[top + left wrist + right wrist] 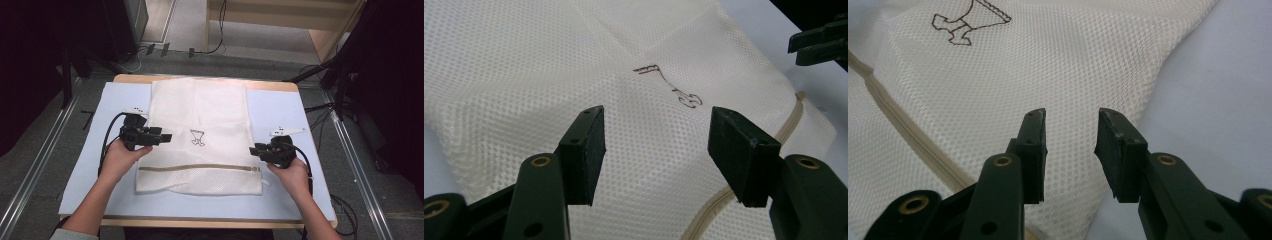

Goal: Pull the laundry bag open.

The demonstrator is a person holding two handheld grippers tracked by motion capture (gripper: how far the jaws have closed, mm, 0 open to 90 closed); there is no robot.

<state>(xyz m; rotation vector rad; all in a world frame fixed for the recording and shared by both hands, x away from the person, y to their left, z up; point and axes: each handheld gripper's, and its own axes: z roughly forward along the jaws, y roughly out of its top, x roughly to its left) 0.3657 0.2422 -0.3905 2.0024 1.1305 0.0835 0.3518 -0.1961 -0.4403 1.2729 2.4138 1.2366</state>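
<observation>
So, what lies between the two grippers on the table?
In the high view, the white mesh bag lies flat between the left gripper and the right gripper. Its small dark printed figure and its beige zipper lie in that stretch.

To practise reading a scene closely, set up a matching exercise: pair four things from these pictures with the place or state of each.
Things:
1. white mesh laundry bag
2. beige zipper
3. left gripper
4. right gripper

Places or states:
A. at the bag's right edge, jaws partly apart, nothing between them
B. spread flat on the pale blue table cover
C. over the bag's left part, jaws wide open
D. runs across the bag near its near end

Pairs: 1-B, 2-D, 3-C, 4-A
</observation>
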